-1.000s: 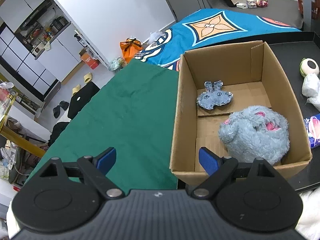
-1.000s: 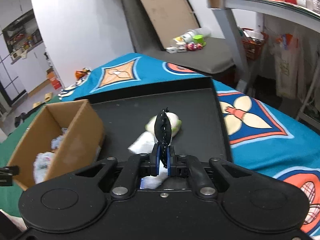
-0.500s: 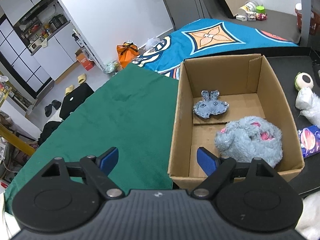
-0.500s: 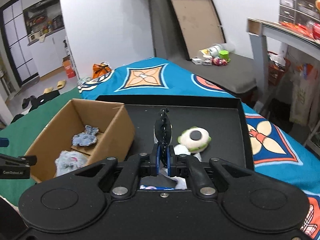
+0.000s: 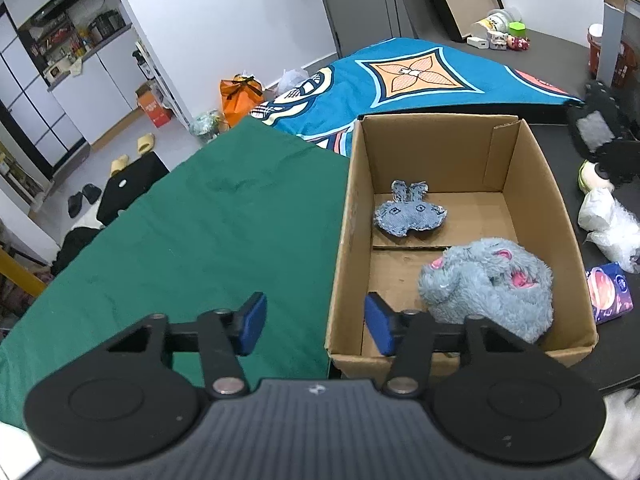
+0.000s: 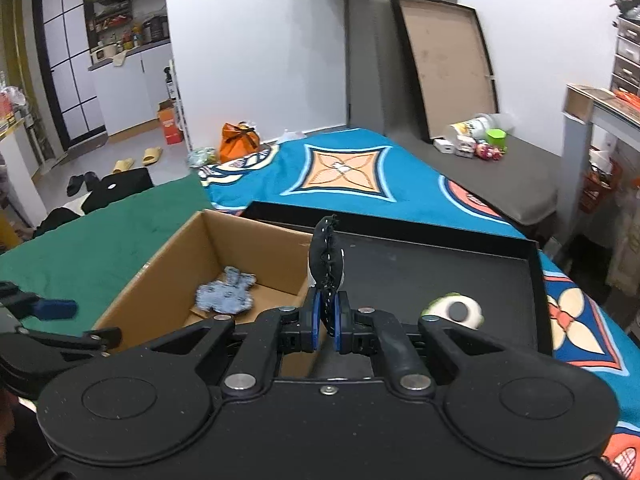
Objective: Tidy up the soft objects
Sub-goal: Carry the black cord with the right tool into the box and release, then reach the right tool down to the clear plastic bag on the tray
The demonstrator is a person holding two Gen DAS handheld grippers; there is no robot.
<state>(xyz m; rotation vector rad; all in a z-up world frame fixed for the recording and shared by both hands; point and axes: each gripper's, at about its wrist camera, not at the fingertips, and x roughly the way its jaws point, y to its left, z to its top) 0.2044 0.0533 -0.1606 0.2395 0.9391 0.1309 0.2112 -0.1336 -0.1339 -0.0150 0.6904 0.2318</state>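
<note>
A cardboard box (image 5: 520, 160) holds a flat denim bunny (image 5: 408, 214) and a fluffy blue plush (image 5: 492, 288). My left gripper (image 5: 316, 326) hovers over the box's near left corner. Its jaws are closing, with the box's left wall between them and neither pad touching it. My right gripper (image 6: 327, 322) is shut on a flat black soft toy (image 6: 326, 256) with white stitching, which stands upright over the box's right wall (image 6: 304, 248). In the left wrist view that black toy (image 5: 596, 128) shows blurred at the far right.
The black tray (image 6: 440, 264) right of the box carries a white-and-green eye toy (image 6: 454, 312), a crumpled white bag (image 5: 608, 220) and a tissue pack (image 5: 608, 292). Green cloth (image 5: 200, 240) lies left of the box. A blue patterned mat (image 6: 344, 168) lies behind it.
My right gripper has carried the black toy left and up, from over the tray to the box's right wall. The left jaws have narrowed around the box's corner.
</note>
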